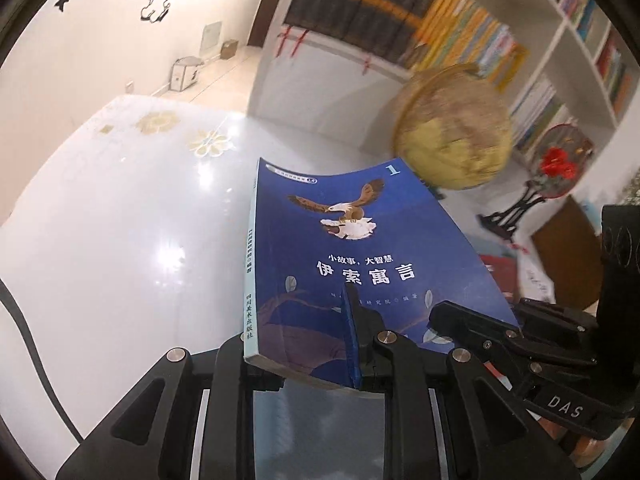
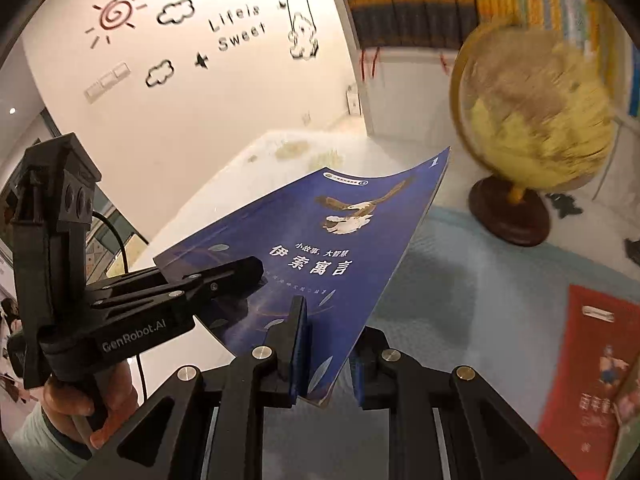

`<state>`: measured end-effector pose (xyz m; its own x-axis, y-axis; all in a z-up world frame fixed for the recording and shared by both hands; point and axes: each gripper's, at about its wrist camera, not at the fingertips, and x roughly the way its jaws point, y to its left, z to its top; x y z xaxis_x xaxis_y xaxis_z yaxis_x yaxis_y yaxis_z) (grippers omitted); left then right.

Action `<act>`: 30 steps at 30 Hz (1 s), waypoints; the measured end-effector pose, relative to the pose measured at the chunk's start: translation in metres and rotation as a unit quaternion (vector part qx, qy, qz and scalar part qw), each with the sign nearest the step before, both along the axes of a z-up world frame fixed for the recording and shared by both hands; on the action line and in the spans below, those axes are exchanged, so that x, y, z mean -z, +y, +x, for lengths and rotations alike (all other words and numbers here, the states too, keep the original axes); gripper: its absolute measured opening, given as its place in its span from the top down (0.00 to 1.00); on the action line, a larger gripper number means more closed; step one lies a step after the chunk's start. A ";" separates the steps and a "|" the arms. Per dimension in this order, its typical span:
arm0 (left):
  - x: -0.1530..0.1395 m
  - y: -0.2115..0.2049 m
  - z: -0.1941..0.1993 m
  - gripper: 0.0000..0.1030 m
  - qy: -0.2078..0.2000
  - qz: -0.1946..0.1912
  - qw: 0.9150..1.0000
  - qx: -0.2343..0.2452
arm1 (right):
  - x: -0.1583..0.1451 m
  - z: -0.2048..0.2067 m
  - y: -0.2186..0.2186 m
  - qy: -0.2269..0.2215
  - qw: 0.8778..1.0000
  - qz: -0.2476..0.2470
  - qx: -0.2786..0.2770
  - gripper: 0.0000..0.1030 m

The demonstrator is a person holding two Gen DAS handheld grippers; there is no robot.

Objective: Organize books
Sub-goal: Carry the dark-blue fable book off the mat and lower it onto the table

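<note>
— Book (image 1: 360, 248) first: where is it?

— Up off the table (image 1: 120, 240), blue cover facing up, an eagle and the numeral 1 printed on it. Both grippers have it by its near edge. It sags a little between them and the far corners lift.

— Left gripper (image 1: 320, 364)?

— Clamped on the book near the spine corner; one blue-padded finger lies on top of the cover, the other is under it. From the right wrist view the same gripper (image 2: 244, 270) comes in from the left, a hand (image 2: 76, 408) round its handle.

— And the right gripper (image 2: 328, 364)?

— Pinched on the near edge by the open-page side, one finger on the cover, one beneath. From the left wrist view it (image 1: 452, 316) reaches in from the right and grips the same edge.

— Anything that holds things?

— Shelves (image 1: 576, 32) behind, white, in compartments. The long upper one is packed with upright books: dark spines at the left, then yellow, then mixed colours. The smaller compartments to the right also hold upright books, too blurred to read.

— What else is on the table?

— Globe (image 2: 536, 120) on a dark round base, just beyond the book's far right corner, blurred. A red book (image 2: 592, 376) lies flat at the right. A round fan with red flowers (image 1: 560, 164) stands on a black stand by the shelves.
</note>
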<state>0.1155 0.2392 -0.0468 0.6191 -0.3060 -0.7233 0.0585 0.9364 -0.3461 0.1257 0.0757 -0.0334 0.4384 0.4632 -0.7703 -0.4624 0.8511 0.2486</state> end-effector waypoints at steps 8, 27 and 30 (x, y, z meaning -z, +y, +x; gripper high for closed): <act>0.040 0.027 0.013 0.81 0.039 -0.031 0.998 -0.037 | 0.041 0.026 0.025 0.027 0.999 -0.012 -0.013 0.81; 0.053 0.037 0.010 0.80 0.053 -0.020 0.997 -0.054 | 0.058 0.028 0.049 0.014 0.998 -0.039 -0.037 0.80; 0.050 0.049 0.008 0.80 0.052 -0.015 0.996 -0.069 | 0.061 0.029 0.061 0.027 0.999 -0.024 -0.040 0.79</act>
<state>0.1230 0.2884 -0.0965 0.5795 -0.2450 -0.7773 -0.1073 0.9225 -0.3708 0.1552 0.1363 -0.0940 0.3578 0.4571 -0.8143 -0.5163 0.8234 0.2354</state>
